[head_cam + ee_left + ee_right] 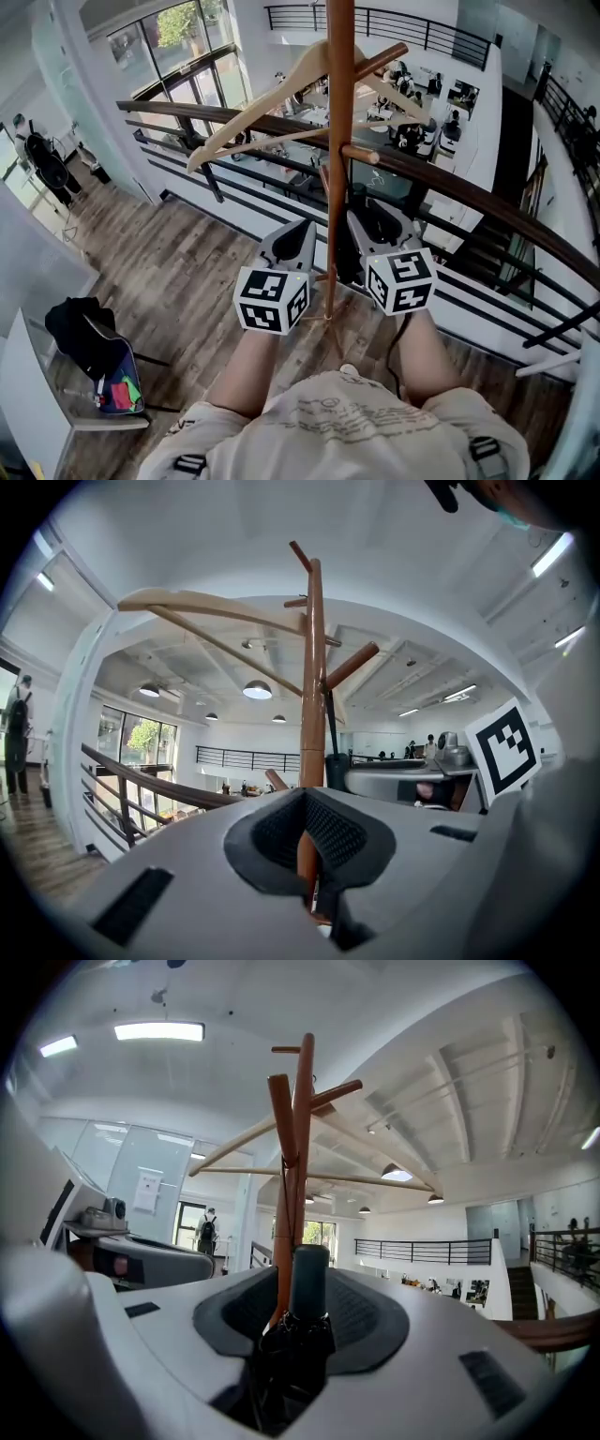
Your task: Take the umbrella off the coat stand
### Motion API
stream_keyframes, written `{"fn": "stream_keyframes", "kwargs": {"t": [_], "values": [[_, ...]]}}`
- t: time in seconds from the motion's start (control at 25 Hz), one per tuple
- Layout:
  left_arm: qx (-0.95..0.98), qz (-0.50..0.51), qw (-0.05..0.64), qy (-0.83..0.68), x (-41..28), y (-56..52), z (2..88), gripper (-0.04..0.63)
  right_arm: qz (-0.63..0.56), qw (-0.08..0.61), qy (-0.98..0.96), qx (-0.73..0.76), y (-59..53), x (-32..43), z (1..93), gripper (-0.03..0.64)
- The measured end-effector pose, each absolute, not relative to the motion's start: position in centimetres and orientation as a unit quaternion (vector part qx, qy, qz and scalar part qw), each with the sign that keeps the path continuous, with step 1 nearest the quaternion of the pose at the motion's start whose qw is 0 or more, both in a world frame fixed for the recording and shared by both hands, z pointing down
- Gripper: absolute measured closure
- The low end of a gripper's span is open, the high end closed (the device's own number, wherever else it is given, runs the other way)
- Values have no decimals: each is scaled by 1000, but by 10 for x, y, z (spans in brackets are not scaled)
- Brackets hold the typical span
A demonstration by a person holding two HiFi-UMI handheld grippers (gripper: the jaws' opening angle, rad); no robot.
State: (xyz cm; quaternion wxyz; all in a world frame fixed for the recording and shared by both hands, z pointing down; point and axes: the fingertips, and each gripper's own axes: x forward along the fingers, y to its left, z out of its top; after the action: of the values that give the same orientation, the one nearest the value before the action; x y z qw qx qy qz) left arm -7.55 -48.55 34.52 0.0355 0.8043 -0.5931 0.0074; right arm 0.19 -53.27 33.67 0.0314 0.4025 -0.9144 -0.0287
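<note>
Wooden flooring point(178, 272) and a dark railing point(487, 202) surround the coat stand point(339, 141), hard beside whose pole the right gripper point(377, 230) is clenched on a folded black umbrella point(307, 1288), blunt dark end upward, while the left gripper point(292, 242) is closed, holding nothing.

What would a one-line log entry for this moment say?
left gripper: shut on coat stand pole | right gripper: shut on umbrella | hanger: on stand
</note>
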Motion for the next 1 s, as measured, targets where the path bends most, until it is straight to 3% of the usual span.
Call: {"fn": "stream_keyframes", "kwargs": {"t": [1.0], "values": [[762,8,49,-645,-89,-503,357,591,-21,45,-952,303,-560,-19,345,459]]}}
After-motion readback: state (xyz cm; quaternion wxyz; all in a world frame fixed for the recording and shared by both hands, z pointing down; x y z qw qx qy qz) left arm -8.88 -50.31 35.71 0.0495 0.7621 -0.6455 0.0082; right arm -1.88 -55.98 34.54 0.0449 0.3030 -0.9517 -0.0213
